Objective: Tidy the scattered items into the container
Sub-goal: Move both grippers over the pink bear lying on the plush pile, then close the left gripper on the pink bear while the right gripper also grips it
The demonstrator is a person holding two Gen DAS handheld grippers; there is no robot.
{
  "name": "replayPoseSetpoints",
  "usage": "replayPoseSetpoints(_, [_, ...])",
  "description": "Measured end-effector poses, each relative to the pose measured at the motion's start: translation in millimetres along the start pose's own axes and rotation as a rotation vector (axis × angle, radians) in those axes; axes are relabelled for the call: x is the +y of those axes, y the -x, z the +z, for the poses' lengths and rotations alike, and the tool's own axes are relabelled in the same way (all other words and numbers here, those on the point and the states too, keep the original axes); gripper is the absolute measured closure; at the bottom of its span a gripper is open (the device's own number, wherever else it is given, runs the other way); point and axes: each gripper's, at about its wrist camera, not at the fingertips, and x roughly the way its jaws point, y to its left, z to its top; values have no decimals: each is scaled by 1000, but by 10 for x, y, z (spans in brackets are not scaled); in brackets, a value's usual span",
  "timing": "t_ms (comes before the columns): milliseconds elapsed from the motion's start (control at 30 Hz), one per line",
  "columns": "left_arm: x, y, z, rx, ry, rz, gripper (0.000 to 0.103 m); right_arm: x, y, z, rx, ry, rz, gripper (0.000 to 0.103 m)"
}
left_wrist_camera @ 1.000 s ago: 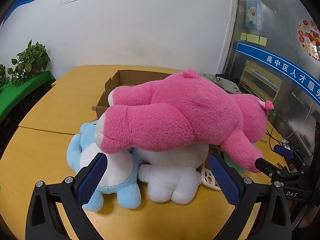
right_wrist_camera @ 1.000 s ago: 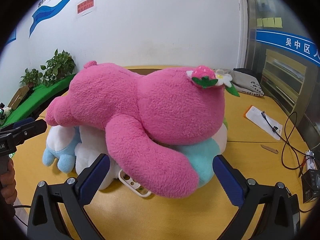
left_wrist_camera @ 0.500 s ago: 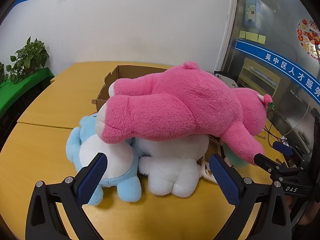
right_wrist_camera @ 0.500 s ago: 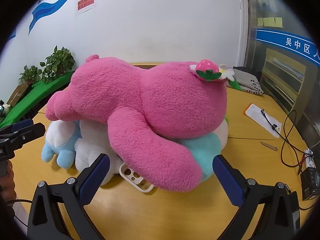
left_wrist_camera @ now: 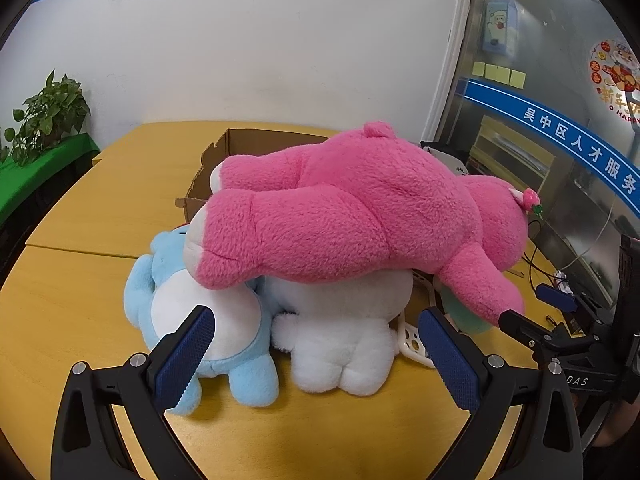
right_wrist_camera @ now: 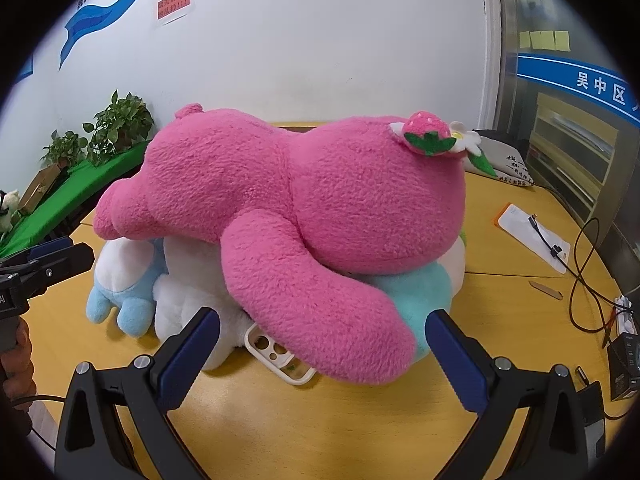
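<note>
On the yellow table: everything's basically one big heap, so I'll place stuff relative to the pink plush bear.
Pink plush bear (left_wrist_camera: 360, 216): lying flat on top of the pile, face down I think, strawberry and flower clip (right_wrist_camera: 434, 138) on its head, one arm flopped down toward the table (right_wrist_camera: 320, 432).
Blue plush (left_wrist_camera: 180, 312): under the bear's feet end, white belly showing, resting on the table.
White plush (left_wrist_camera: 340, 332): directly under the bear, touching the blue one.
Teal plush (right_wrist_camera: 416, 292): under the bear's head end, mostly hidden, can't really tell what it is.
Phone case (right_wrist_camera: 276, 354): white, flat on the table, partly tucked under the bear's hanging arm.
Cardboard box (left_wrist_camera: 240, 148): right behind the bear, open top, none of the pile visibly in it, though the bear blocks most of it.
Left gripper (left_wrist_camera: 316, 356): fingers spread wide, holding nothing, just short of the blue and white plushies.
Right gripper (right_wrist_camera: 322, 356): also wide open and empty, at the bear's arm side.
Cables and papers (right_wrist_camera: 532, 236): on the table off past the bear's head.
</note>
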Motion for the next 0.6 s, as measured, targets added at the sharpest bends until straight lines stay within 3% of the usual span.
replayPoseSetpoints(233, [-40,12,289,-29,-38,-61,0,-67,257,114,-131,35,48,0])
replayPoseSetpoints(400, [-114,-160,743,-18,-82,-163,0,-362,399,489,-252,15,19,0])
replayPoseSetpoints(467, [-135,-351,889,25,-103,-243,0,-564,281,653,-245,-33,18,0])
replayPoseSetpoints(533, [-121,-636,987,88,-113,-319,0,-767,-1,774,-172,-92,5,0])
replayPoseSetpoints(600, [-55,-972,1021,166,-87,-312,0,-878,-345,829,-85,-109,23,0])
